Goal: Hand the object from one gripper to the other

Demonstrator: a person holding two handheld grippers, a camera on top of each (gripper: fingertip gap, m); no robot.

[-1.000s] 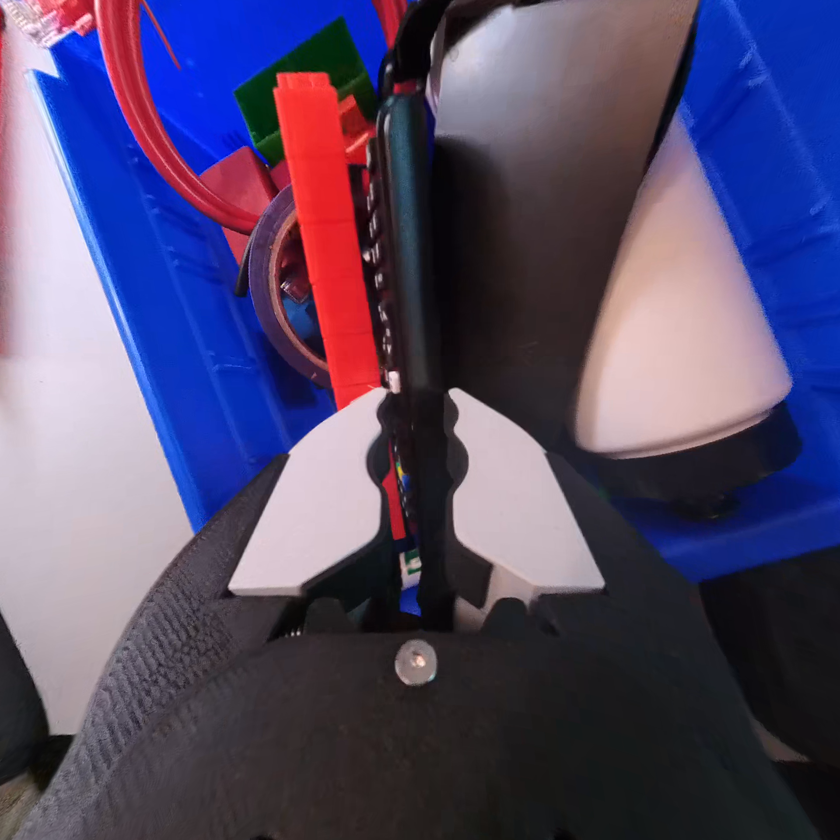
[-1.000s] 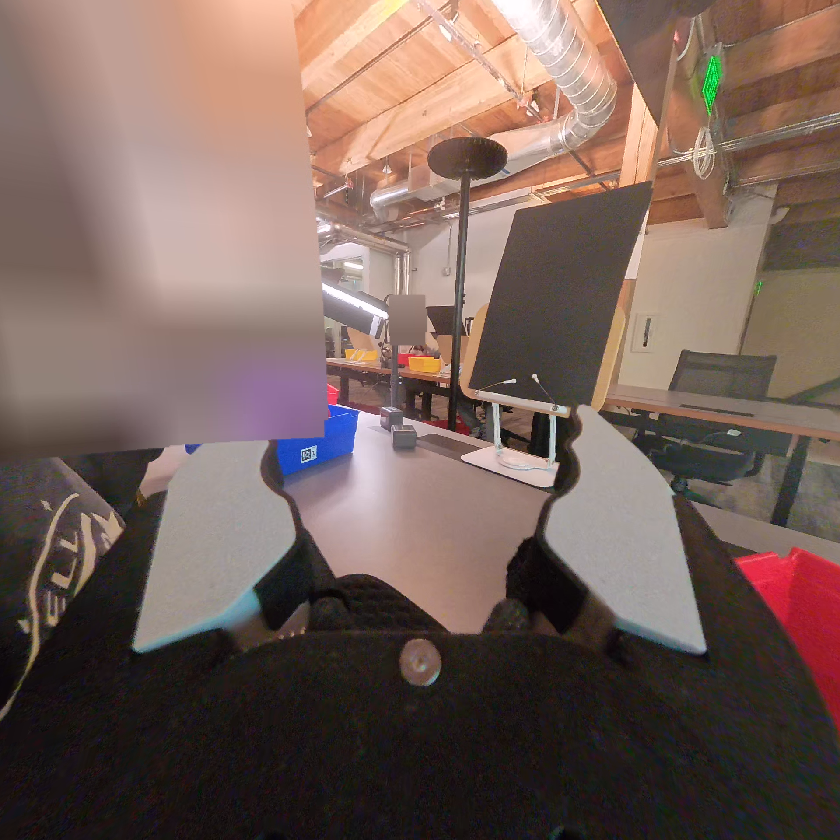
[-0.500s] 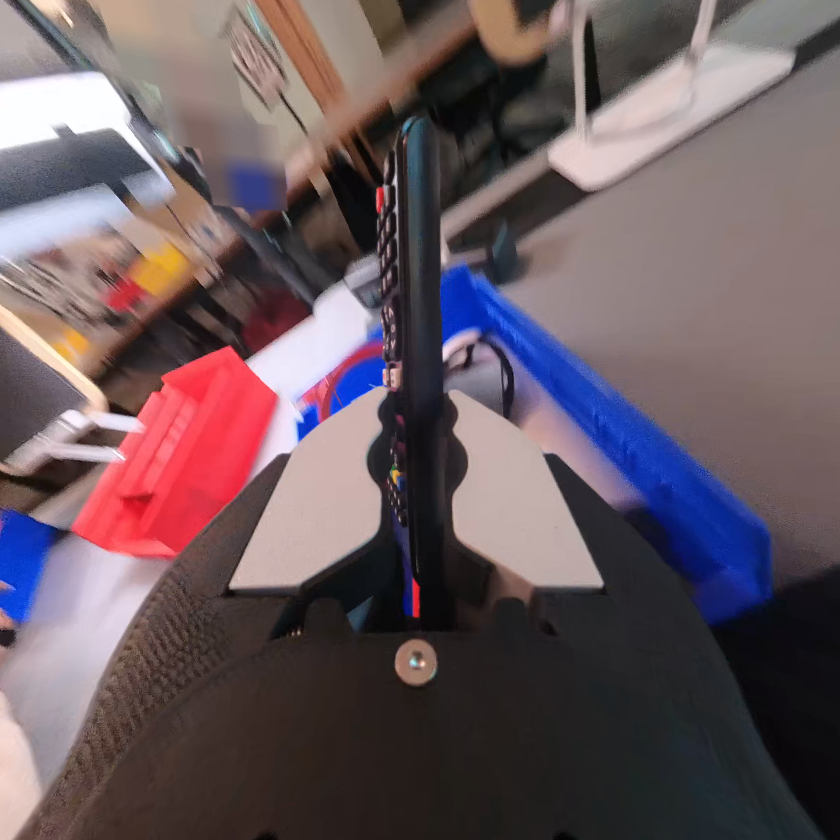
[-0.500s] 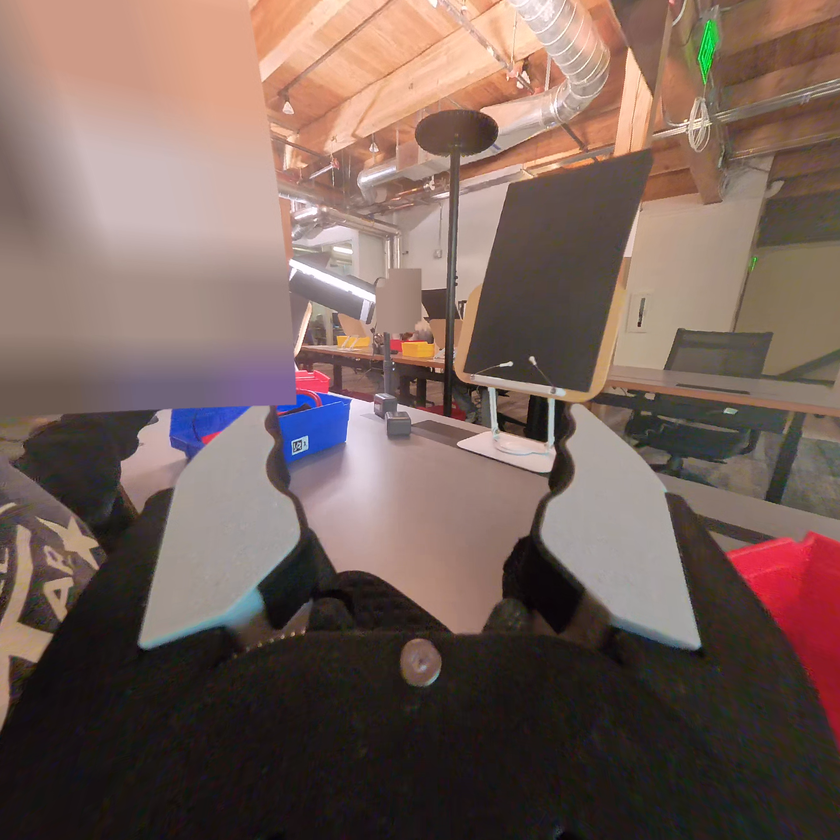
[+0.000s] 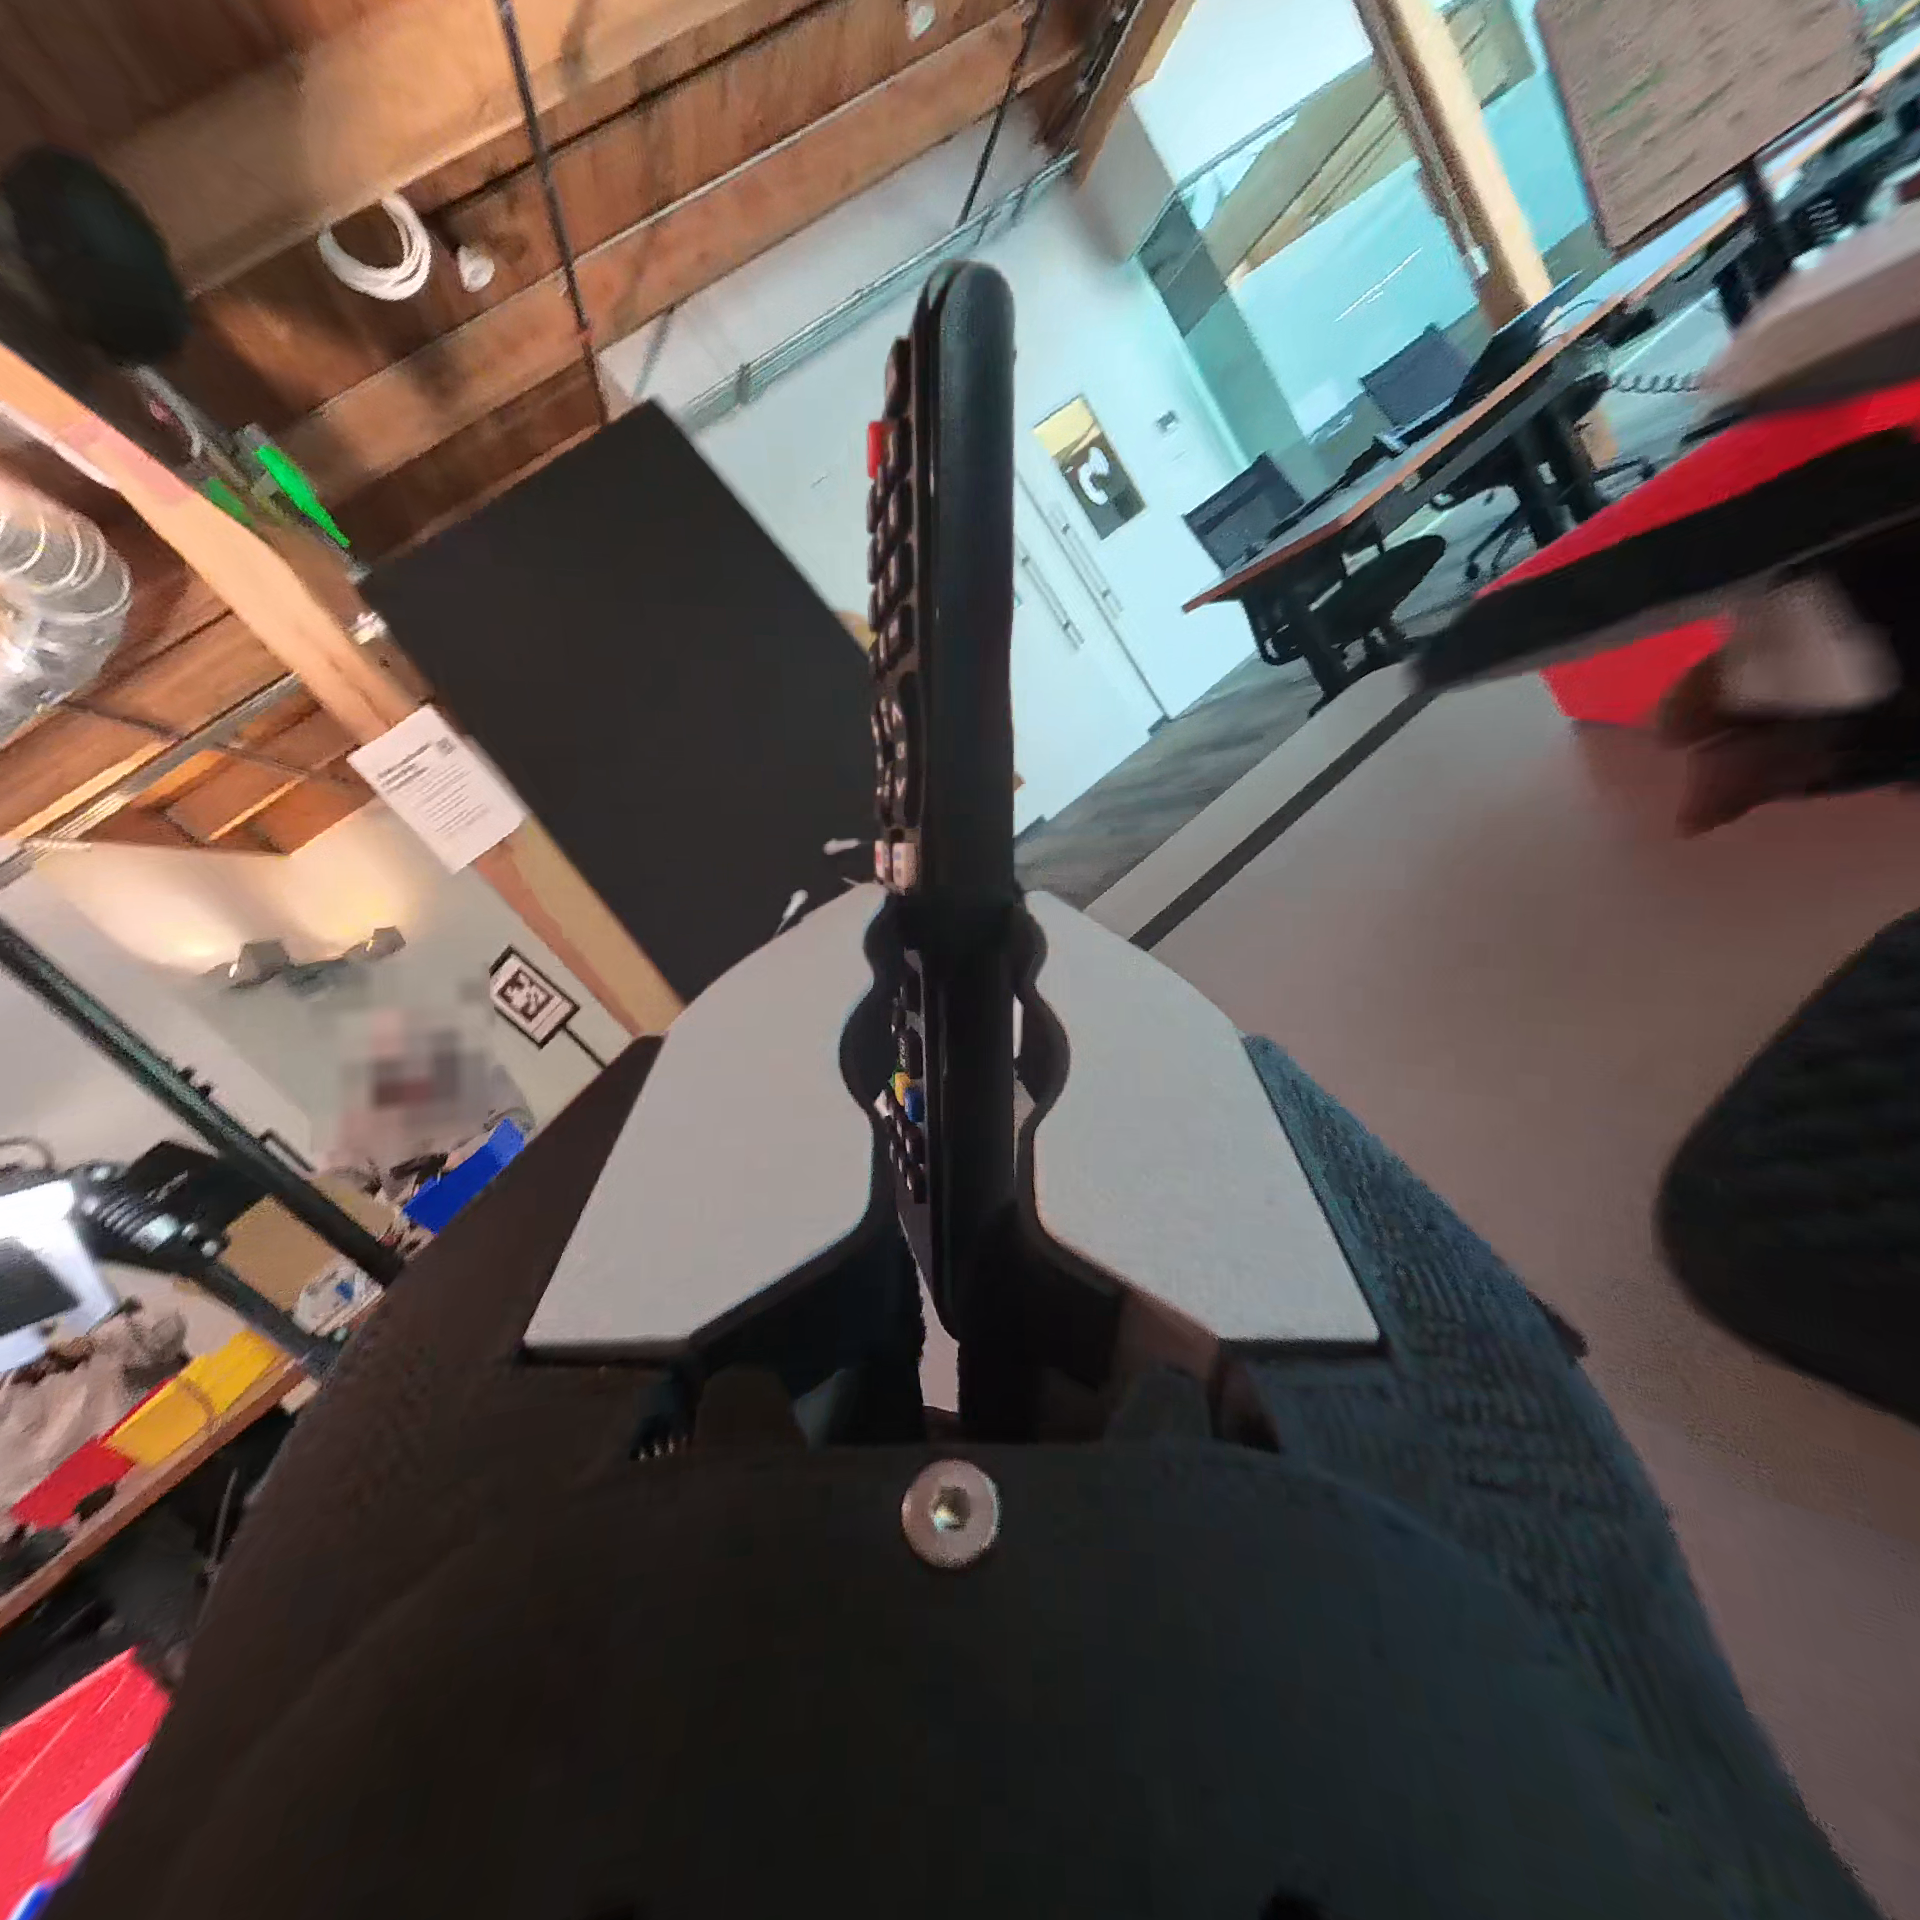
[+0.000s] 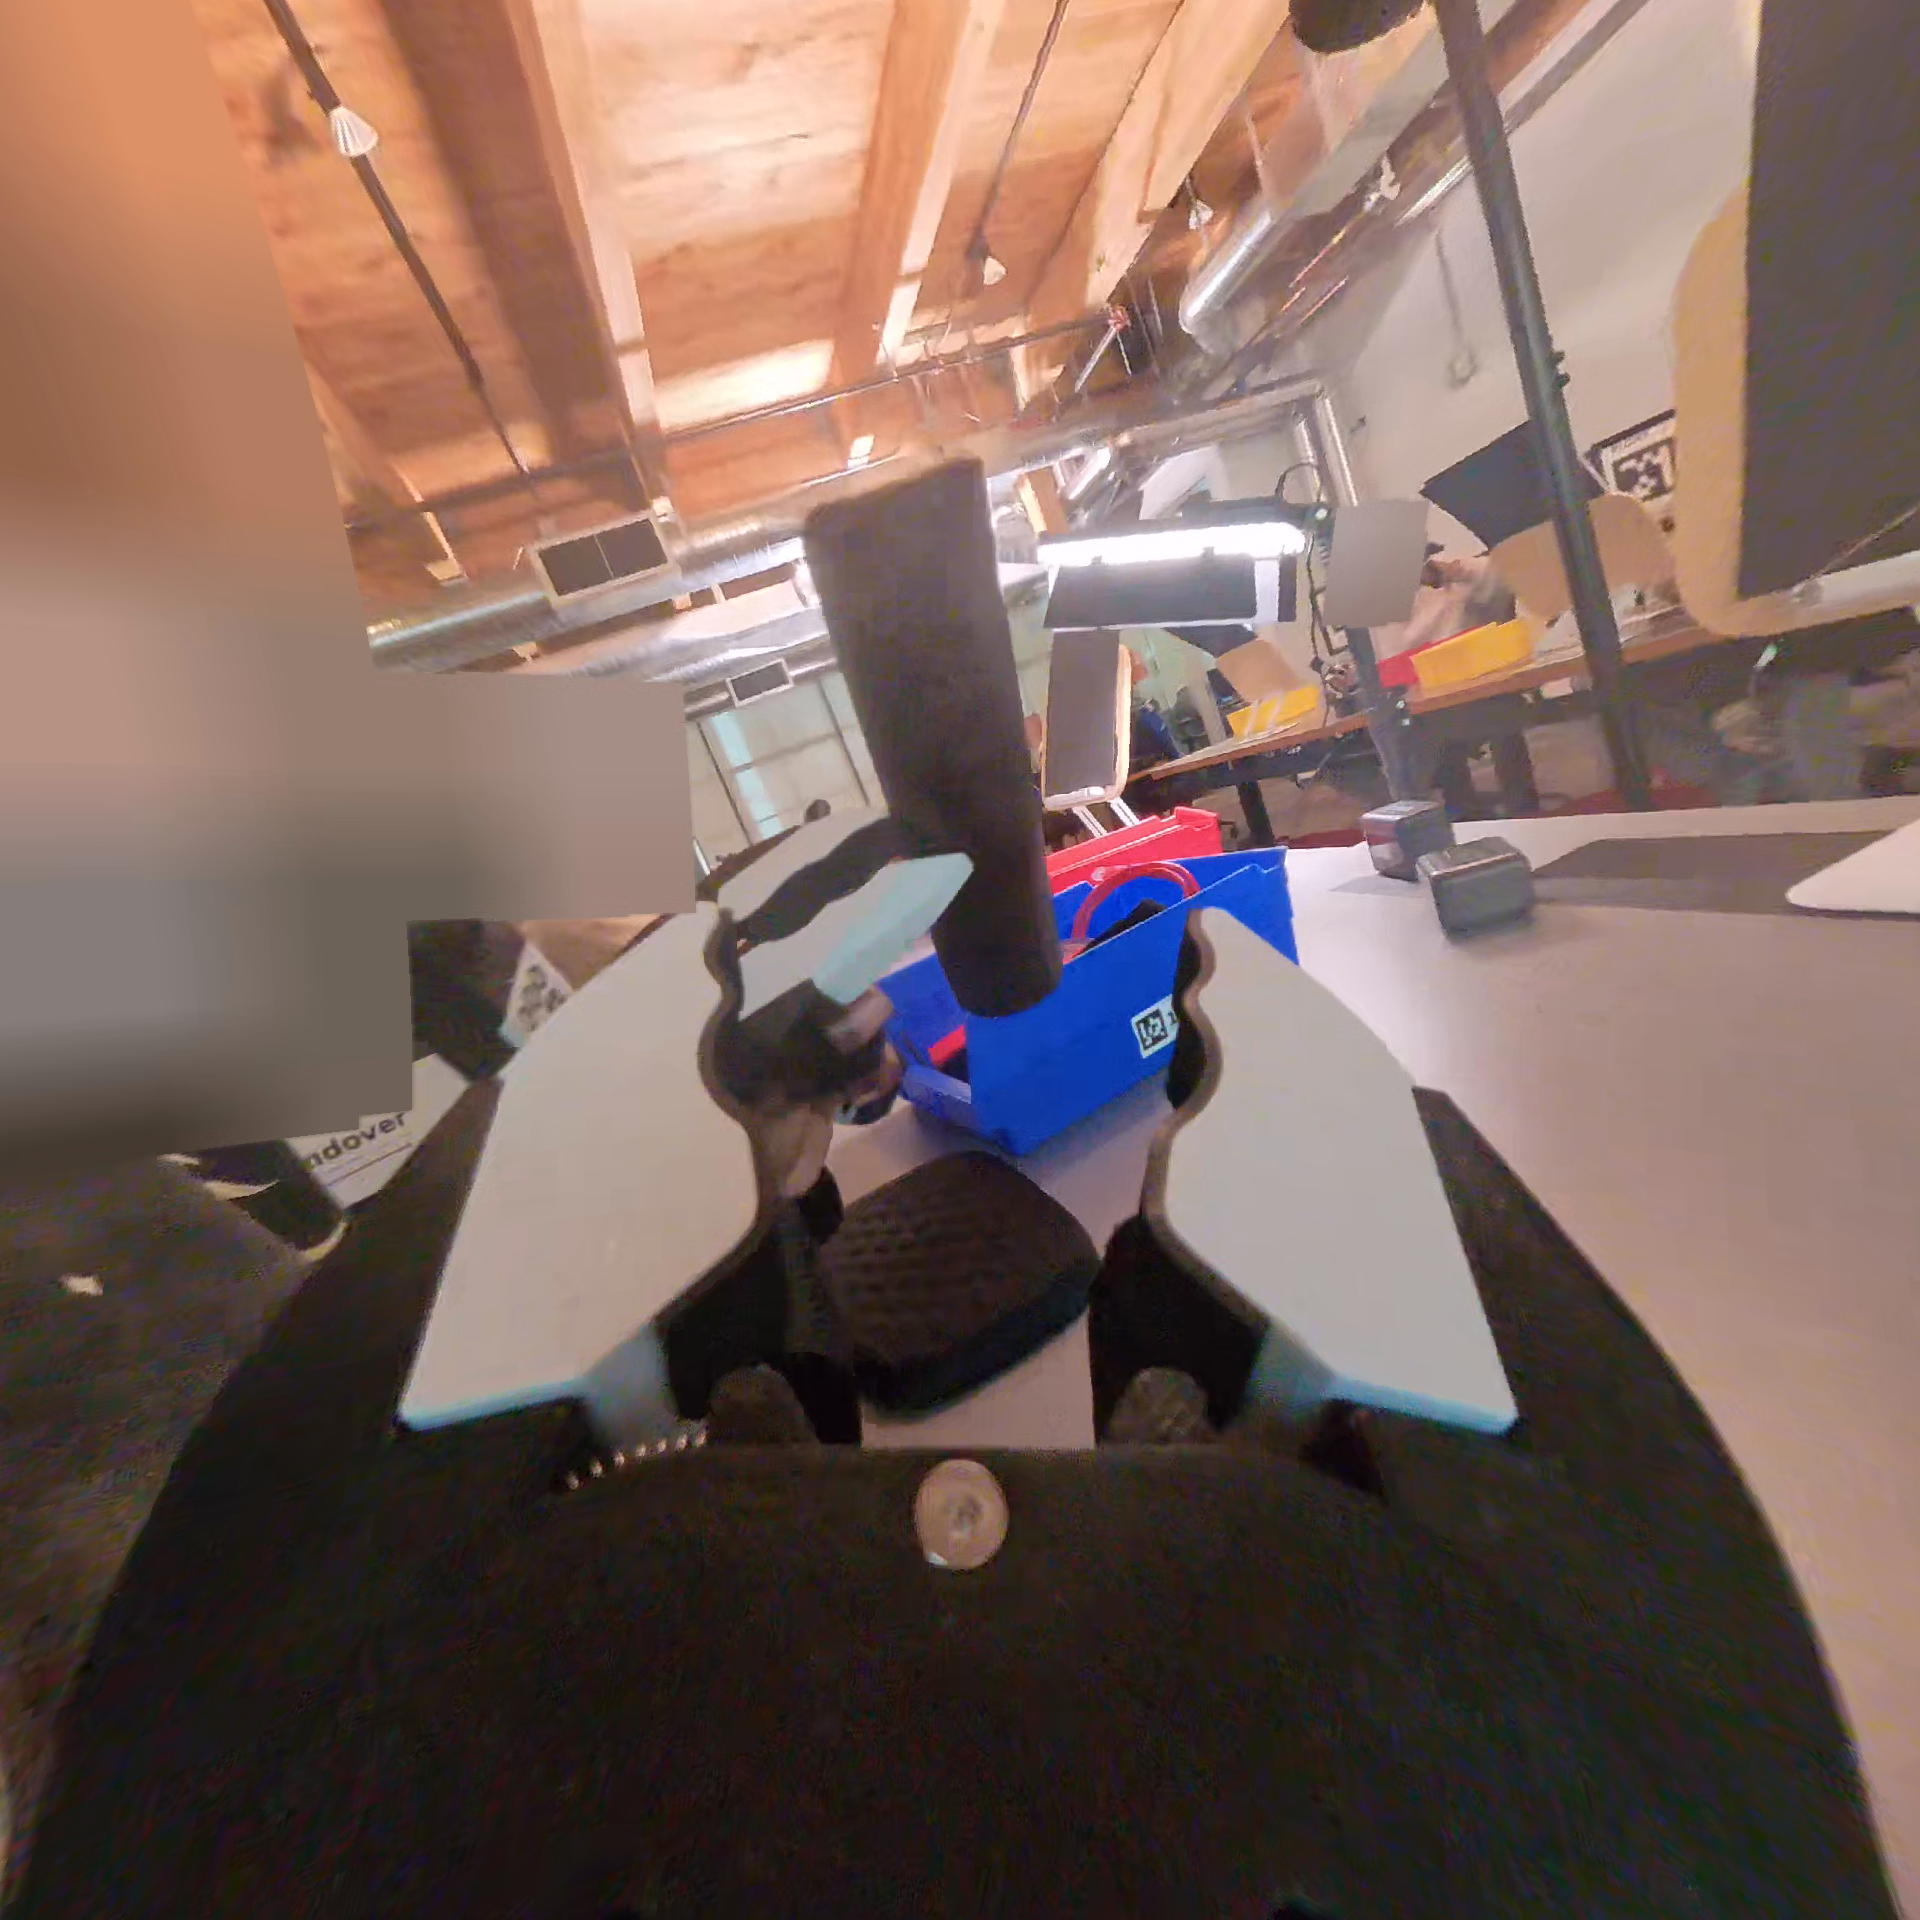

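A black remote control (image 5: pixel 956 571) stands upright, edge-on, with its buttons facing left. My left gripper (image 5: pixel 951 914) is shut on its lower part. In the right wrist view the remote (image 6: pixel 925 727) shows its plain back, tilted a little, held by the left gripper (image 6: pixel 831 894) farther off. My right gripper (image 6: pixel 956 956) is open and empty. The remote lies beyond its fingertips, roughly in line with the gap and apart from both fingers. The right gripper shows blurred at the right edge of the left wrist view (image 5: pixel 1766 675).
A blue bin (image 6: pixel 1081 1018) holding a red cable stands on the grey table (image 6: pixel 1610 1091) behind the remote, with a red bin (image 6: pixel 1143 836) behind it. Two small dark boxes (image 6: pixel 1475 883) and a white stand base (image 6: pixel 1860 883) sit at the right. My right fingertips sit around 10 cm from my left ones.
The left gripper has lifted the remote out of the blue bin and swung it upright over the table. The right gripper has turned left, bringing the remote and bin into its view.
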